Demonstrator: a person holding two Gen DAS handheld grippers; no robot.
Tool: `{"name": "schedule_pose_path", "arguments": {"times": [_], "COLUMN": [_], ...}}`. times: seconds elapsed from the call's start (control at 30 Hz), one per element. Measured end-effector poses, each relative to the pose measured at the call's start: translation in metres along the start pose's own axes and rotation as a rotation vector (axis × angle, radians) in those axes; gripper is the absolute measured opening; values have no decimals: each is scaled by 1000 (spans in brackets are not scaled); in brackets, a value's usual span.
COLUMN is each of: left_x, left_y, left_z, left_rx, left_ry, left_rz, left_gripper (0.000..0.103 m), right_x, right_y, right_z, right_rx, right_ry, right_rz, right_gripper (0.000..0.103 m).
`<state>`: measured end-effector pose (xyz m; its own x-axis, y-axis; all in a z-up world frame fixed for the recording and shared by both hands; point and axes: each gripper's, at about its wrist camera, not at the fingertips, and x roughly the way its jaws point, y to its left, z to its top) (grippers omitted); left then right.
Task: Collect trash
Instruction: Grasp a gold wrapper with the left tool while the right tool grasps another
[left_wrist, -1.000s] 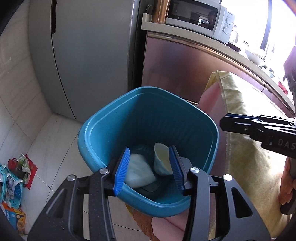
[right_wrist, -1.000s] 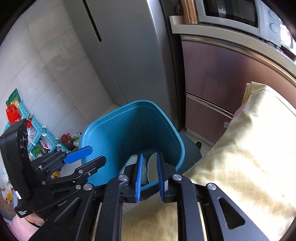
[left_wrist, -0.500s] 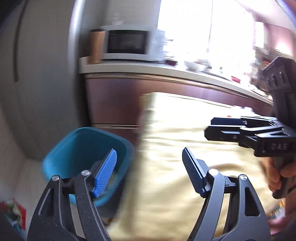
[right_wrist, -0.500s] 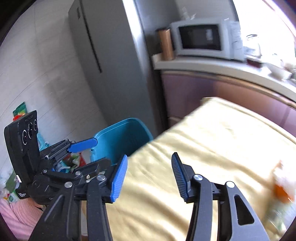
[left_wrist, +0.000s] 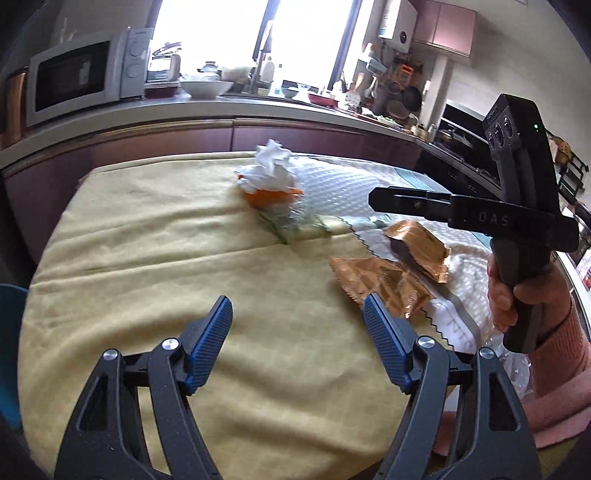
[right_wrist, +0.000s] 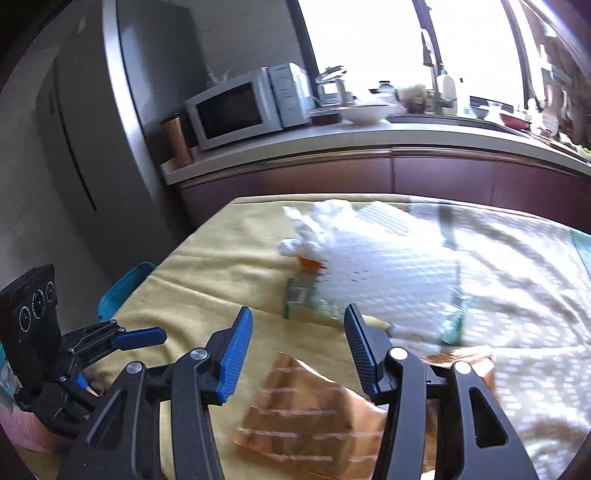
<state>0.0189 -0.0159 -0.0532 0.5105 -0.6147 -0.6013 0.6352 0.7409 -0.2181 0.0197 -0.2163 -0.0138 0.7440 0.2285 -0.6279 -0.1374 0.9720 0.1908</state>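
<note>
Trash lies on a table under a yellow cloth (left_wrist: 155, 251): a crumpled white tissue (left_wrist: 271, 168) on an orange piece (left_wrist: 271, 197), a clear green-printed wrapper (left_wrist: 295, 225), two copper foil wrappers (left_wrist: 380, 284) (left_wrist: 417, 243) and bubble wrap (left_wrist: 351, 184). My left gripper (left_wrist: 297, 321) hovers open over bare cloth, left of the nearer foil wrapper. My right gripper (right_wrist: 297, 332) is open above a foil wrapper (right_wrist: 306, 417), nothing between its fingers. The blue bin's rim (right_wrist: 123, 288) peeks past the table's left edge.
A kitchen counter (left_wrist: 229, 107) with a microwave (left_wrist: 81, 77), bowls and bottles runs behind the table. A grey fridge (right_wrist: 74, 147) stands at the left. A hand in a pink sleeve (left_wrist: 561, 343) holds the right gripper at the right of the left wrist view.
Both grippers swung away from the blue bin and rose to face the table. Both sets of jaws opened wider. The cups that lay in the bin are out of sight.
</note>
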Motion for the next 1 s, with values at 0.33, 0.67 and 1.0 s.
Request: {"name": "schedule_pose_path", "arguments": {"times": [0.33, 0.67, 1.0], "left_x": [46, 67, 75], "left_y": [-42, -48, -49], "left_z": [-2, -1, 2], "left_rx": [17, -35, -52], "left_ry": [131, 208, 220], "left_rz": [-122, -202, -146], "left_gripper": [72, 60, 22], "right_x": [-26, -19, -13], "right_y": [-82, -113, -112], "right_z": [-27, -56, -62], "right_rx": [138, 233, 246], "right_ry": [-12, 52, 67], "right_rz": [-171, -157, -108], "right_gripper": [52, 53, 42]}}
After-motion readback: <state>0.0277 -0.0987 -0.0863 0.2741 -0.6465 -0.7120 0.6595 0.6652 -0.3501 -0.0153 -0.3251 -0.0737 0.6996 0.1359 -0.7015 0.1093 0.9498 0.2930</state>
